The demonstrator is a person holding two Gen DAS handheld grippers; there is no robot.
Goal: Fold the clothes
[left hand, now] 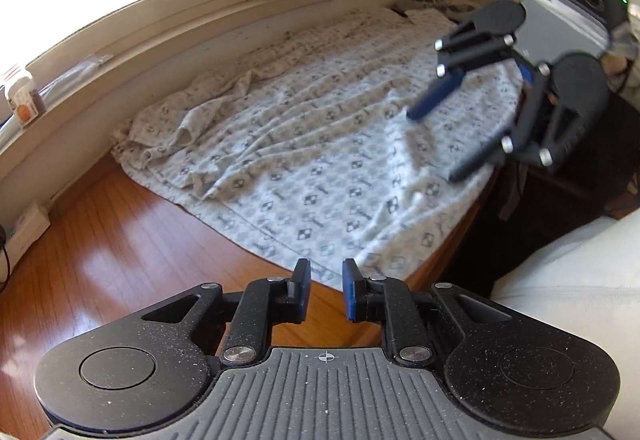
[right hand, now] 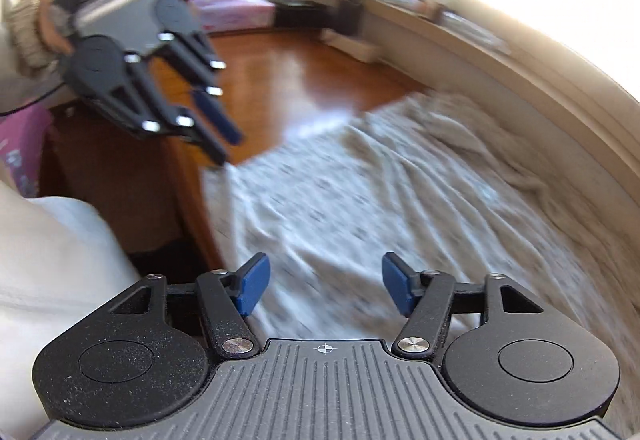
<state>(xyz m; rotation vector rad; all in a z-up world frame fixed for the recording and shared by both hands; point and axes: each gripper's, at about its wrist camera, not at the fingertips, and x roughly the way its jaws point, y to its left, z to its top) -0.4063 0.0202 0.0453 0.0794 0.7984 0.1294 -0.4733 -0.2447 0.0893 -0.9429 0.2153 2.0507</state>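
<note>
The patterned garment [left hand: 320, 144] is lying spread and wrinkled across the middle of the frame on the wooden surface [left hand: 100, 248], bunched toward the left. Both the left gripper [left hand: 326, 290] and the right gripper [right hand: 324, 284] are hovering over it, jaws spread and gripping nothing. Whichever fold is coming, I'd judge it is calling for pinching matching edges and smoothing those ridges.
</note>
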